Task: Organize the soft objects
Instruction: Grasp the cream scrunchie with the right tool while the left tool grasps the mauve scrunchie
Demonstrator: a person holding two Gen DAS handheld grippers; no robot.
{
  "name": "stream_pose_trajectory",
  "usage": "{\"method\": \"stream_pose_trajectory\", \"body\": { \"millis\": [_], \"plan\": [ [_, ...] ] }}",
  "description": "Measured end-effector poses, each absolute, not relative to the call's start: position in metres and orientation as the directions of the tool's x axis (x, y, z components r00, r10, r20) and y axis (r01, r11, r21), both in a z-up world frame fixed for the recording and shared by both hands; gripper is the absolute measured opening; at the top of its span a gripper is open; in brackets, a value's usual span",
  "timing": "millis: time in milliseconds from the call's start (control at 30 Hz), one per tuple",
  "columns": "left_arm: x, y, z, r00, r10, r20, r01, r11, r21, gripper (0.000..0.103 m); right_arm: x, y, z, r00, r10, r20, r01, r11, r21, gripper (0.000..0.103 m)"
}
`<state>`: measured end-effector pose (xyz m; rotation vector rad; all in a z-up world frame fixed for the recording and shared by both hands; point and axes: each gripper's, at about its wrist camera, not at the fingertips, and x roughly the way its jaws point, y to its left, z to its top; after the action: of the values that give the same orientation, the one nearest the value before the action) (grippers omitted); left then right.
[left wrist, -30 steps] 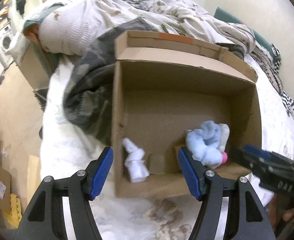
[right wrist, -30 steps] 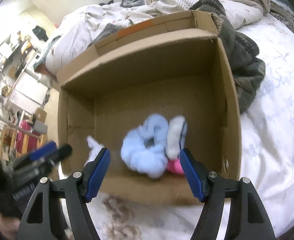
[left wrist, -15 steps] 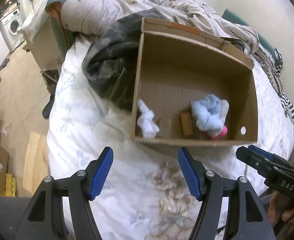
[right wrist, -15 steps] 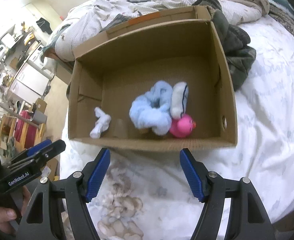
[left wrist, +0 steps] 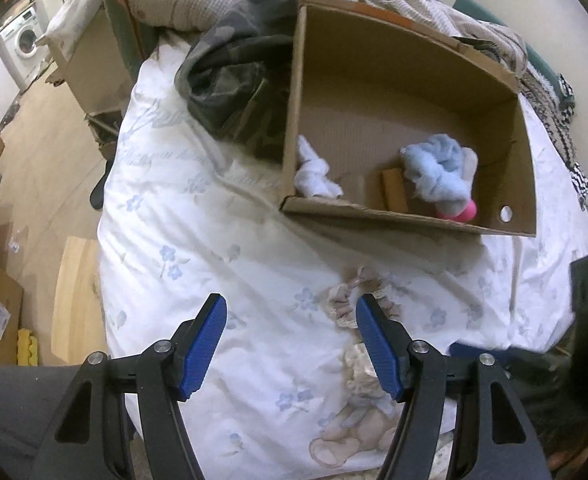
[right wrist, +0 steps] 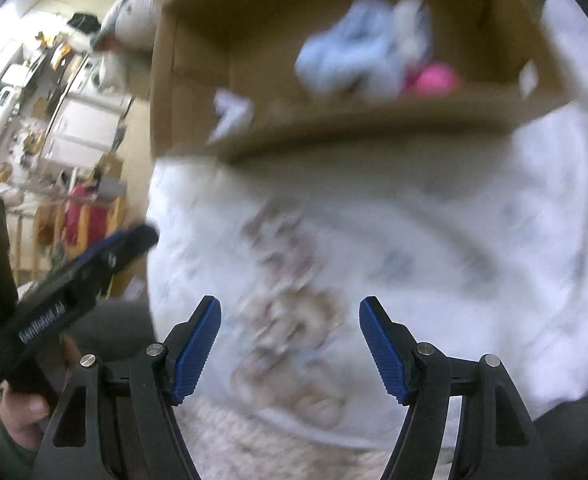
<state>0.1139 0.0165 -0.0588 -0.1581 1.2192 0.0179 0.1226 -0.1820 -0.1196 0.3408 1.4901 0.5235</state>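
Fingers of left gripper [left wrist: 290, 344] and right gripper [right wrist: 290, 344] gape empty near cardboard box [left wrist: 373, 216].

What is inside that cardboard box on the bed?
The cardboard box holds a white bundle, a fluffy blue item and something pink, mostly covered by the blue one.

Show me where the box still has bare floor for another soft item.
In the cardboard box, floor lies bare along the far wall, behind the white sock at the left and the blue plush. The near right corner is crowded: plush and pink toy.
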Motion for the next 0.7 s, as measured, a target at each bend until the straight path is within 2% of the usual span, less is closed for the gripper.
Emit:
{"method": "stream_pose_trajectory", "body": {
  "millis": [167,333,500,700],
  "plan": [
    [0.113,0.027,-0.057,0.350,-0.064,-0.934,-0.134,0.984,-0.118,0.064,0.123,-0.152,-0.141,-0.079,0.514,-0.854,-0.157,0.840,0.520,0.075],
    [0.113,0.033,-0.058,0.346,-0.069,-0.936,-0.150,0.980,-0.128,0.064,0.126,-0.134,-0.163,-0.137,0.465,-0.875,-0.175,0.858,0.483,0.045],
    [0.115,0.032,-0.061,0.335,-0.075,-0.939,-0.152,0.979,-0.133,0.064,0.122,-0.130,-0.157,-0.126,0.455,-0.882,-0.220,0.854,0.472,0.026],
    [0.120,0.026,-0.065,0.322,-0.082,-0.943,-0.157,0.978,-0.139,0.064,0.116,-0.138,-0.136,-0.096,0.496,-0.863,-0.228,0.833,0.504,0.024]
  ]
}}
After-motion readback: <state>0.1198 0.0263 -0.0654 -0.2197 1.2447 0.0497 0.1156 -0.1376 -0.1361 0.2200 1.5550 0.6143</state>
